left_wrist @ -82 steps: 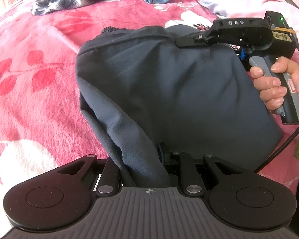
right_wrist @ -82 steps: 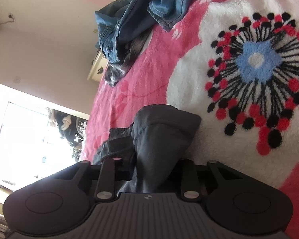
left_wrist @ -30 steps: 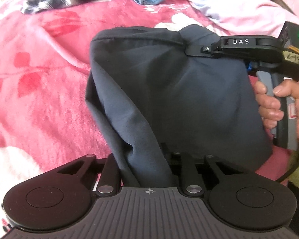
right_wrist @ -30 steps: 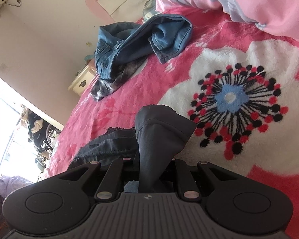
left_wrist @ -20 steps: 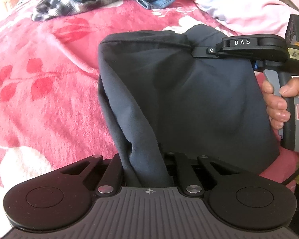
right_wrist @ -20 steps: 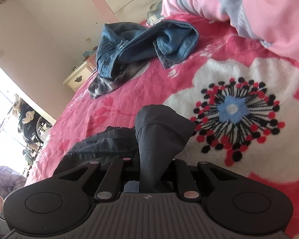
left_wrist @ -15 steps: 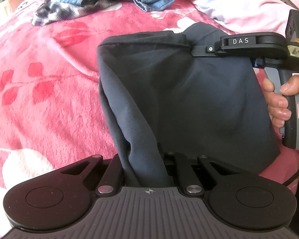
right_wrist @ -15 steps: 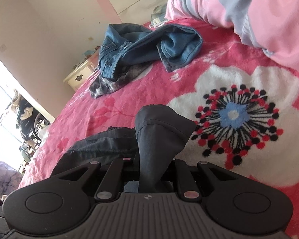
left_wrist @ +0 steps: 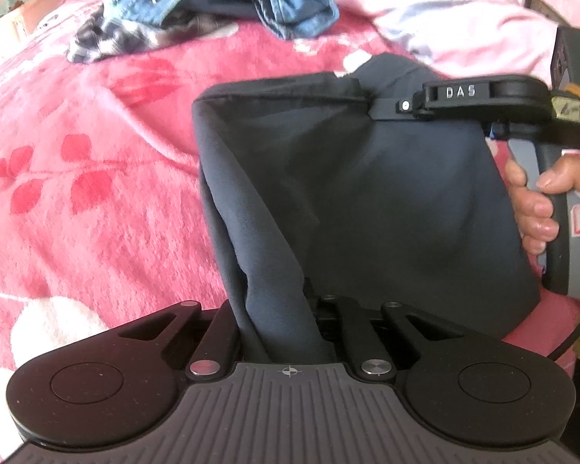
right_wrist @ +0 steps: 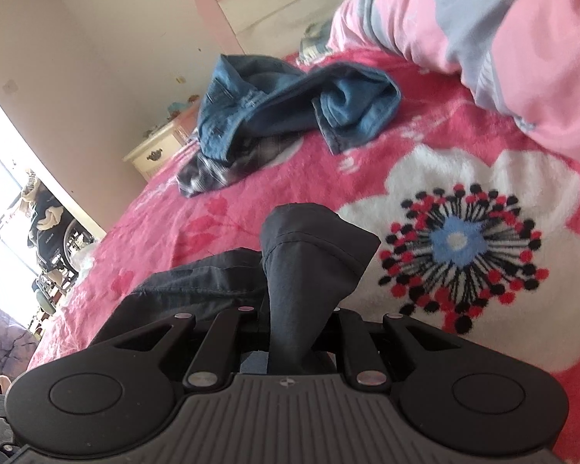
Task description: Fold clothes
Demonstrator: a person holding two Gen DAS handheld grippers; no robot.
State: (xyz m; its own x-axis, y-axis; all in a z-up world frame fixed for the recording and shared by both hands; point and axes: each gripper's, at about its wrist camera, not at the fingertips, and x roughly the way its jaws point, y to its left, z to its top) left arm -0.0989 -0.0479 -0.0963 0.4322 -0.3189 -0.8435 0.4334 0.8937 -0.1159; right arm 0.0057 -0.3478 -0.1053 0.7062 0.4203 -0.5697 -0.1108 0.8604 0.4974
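Bed cover: a pink blanket with a white flower lay ahead of the fingers.
Wall: a beige wall stood far ahead.
Furniture: a cream nightstand stood beside it.
Light: a bright window was far left.

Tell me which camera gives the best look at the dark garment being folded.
The left wrist view: the dark garment hangs there as a broad panel stretched between the left gripper and the right gripper. The right wrist view shows only a bunched corner in its jaws and a fold behind it.
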